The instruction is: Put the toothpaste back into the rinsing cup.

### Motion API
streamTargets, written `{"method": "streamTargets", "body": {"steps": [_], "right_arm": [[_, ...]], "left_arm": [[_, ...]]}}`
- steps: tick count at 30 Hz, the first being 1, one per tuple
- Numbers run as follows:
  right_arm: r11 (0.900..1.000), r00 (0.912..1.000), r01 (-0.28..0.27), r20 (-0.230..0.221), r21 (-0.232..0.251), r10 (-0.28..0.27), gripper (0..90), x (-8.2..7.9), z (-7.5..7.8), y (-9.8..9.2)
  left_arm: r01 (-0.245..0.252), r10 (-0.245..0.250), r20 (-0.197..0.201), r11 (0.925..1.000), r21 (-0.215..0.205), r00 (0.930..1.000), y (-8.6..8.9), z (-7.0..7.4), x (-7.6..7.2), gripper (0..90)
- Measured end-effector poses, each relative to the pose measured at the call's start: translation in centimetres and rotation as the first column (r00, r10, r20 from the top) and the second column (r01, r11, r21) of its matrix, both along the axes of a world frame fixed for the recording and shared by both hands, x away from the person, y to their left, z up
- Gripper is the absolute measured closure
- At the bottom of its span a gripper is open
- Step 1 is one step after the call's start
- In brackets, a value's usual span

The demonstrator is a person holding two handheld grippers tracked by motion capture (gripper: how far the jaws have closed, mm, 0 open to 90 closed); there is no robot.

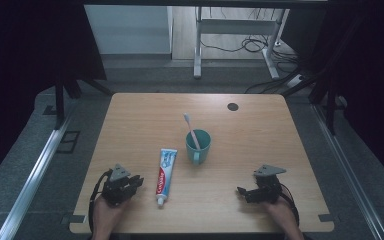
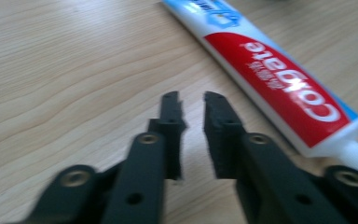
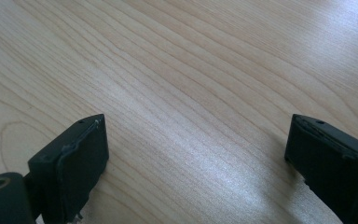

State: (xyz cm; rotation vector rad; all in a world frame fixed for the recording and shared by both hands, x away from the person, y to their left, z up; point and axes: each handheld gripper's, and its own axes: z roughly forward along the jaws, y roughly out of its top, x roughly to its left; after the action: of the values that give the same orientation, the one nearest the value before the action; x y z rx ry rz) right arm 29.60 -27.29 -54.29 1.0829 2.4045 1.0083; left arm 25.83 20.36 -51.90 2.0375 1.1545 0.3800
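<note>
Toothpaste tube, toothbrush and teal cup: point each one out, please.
toothpaste tube (image 1: 164, 175), high view, on the red middle of its body.
toothbrush (image 1: 190, 128), high view, on the handle above the cup's rim.
teal cup (image 1: 202, 148), high view, on its outer wall.

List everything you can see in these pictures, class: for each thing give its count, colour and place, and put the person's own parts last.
table: one, light wood, centre of the high view.
toothpaste tube: one, white, red and blue, lying flat left of the cup, cap toward the person.
cup: one, teal, mid-table, handle toward the person.
toothbrush: one, pale pink handle, standing slanted in the cup.
round hole: one, dark, far right part of the tabletop.
desk frame: one, white, on the floor beyond the table, with cables.
left gripper: one, black, near the tube's cap, jaws nearly together, nothing between them.
right gripper: one, black, over bare wood, jaws wide apart.
</note>
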Motion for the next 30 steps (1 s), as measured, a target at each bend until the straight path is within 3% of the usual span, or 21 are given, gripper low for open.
{"method": "streamTargets", "body": {"steps": [2,8,18,22,30], "right_arm": [[1.0,1.0,0.001,0.0,0.0,-0.001,5.8,0.0,0.0,0.0],[1.0,1.0,0.002,0.0,0.0,-0.002,5.9,0.0,0.0,0.0],[1.0,1.0,0.004,0.0,0.0,-0.004,5.9,0.0,0.0,0.0],[1.0,1.0,0.005,0.0,0.0,-0.005,5.9,0.0,0.0,0.0],[1.0,1.0,0.005,0.0,0.0,-0.005,5.9,0.0,0.0,0.0]], "left_arm": [[0.014,-0.014,-0.004,0.9999,0.0,0.9999,-0.3,0.2,0.0,89.0],[0.025,-0.025,-0.006,0.9996,0.01,0.9997,-1.0,0.6,0.2,89.5],[0.058,-0.058,-0.004,0.9982,-0.015,0.9983,-2.4,1.8,0.6,89.5],[0.085,-0.086,-0.014,0.9959,-0.029,0.9962,-3.7,2.1,0.9,89.4],[0.172,-0.172,-0.034,0.9848,0.021,0.9846,-7.5,1.9,1.5,89.4]]}}
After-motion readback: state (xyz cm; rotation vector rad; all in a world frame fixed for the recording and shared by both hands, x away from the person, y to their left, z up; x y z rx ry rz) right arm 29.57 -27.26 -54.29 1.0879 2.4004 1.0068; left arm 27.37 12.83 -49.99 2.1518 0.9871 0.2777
